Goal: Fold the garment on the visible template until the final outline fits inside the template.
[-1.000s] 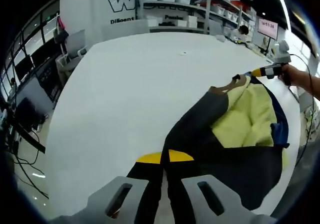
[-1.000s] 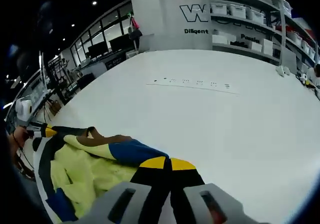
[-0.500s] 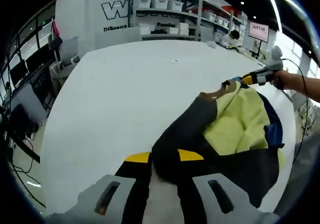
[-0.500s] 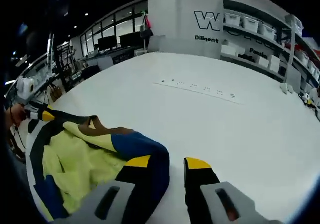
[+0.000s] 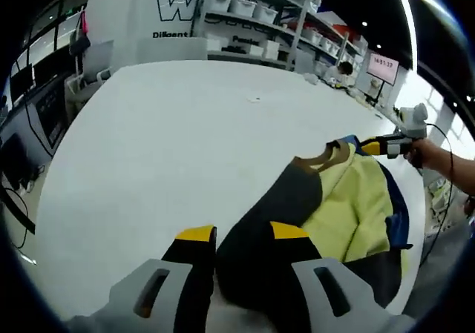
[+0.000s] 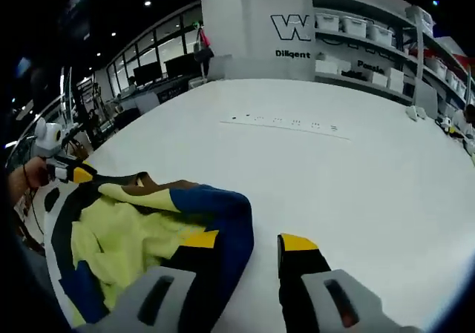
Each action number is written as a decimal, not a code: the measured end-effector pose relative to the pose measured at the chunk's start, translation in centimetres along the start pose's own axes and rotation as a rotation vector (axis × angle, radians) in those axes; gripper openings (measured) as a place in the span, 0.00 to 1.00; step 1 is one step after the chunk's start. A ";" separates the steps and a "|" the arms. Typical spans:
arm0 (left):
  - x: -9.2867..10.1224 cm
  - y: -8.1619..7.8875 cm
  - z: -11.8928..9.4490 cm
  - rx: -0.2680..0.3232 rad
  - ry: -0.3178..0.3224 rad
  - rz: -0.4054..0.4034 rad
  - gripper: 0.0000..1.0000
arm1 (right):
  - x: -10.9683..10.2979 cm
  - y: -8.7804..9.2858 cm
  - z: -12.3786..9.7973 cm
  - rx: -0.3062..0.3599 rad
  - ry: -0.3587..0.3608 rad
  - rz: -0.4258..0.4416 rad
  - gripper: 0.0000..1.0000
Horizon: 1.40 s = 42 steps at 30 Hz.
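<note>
Both tongs parted since a second ago, garment (image 5: 349, 207) released; white table (image 6: 356, 170) bare beyond.

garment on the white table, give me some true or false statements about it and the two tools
1. The garment has a pale yellow lining showing. True.
2. The garment hangs in the air, clear of the table. False: it lies crumpled on the white table.
3. The right tool has its jaws apart. True.
4. The left tool is clamped shut on a sleeve. False: its jaws stand apart with dark fabric lying between them.
5. The garment is plain red. False: it is dark grey, blue and yellow, with a brown collar.
</note>
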<state>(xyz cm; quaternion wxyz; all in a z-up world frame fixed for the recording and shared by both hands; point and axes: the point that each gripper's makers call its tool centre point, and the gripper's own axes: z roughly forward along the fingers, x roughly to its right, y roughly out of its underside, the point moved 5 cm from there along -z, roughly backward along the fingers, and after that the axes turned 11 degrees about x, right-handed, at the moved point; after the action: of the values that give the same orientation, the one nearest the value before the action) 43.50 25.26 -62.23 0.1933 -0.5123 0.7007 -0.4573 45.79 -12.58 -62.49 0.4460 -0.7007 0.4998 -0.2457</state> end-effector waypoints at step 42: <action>-4.0 -4.6 2.9 0.151 -0.253 0.288 0.00 | 2.3 -1.3 0.9 -0.017 0.040 0.066 0.00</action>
<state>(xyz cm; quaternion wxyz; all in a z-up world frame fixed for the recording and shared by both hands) 49.71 27.30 -60.65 0.3808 -0.4442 0.7008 -0.4081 47.97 -14.22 -62.03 0.4379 -0.6824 0.5336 -0.2405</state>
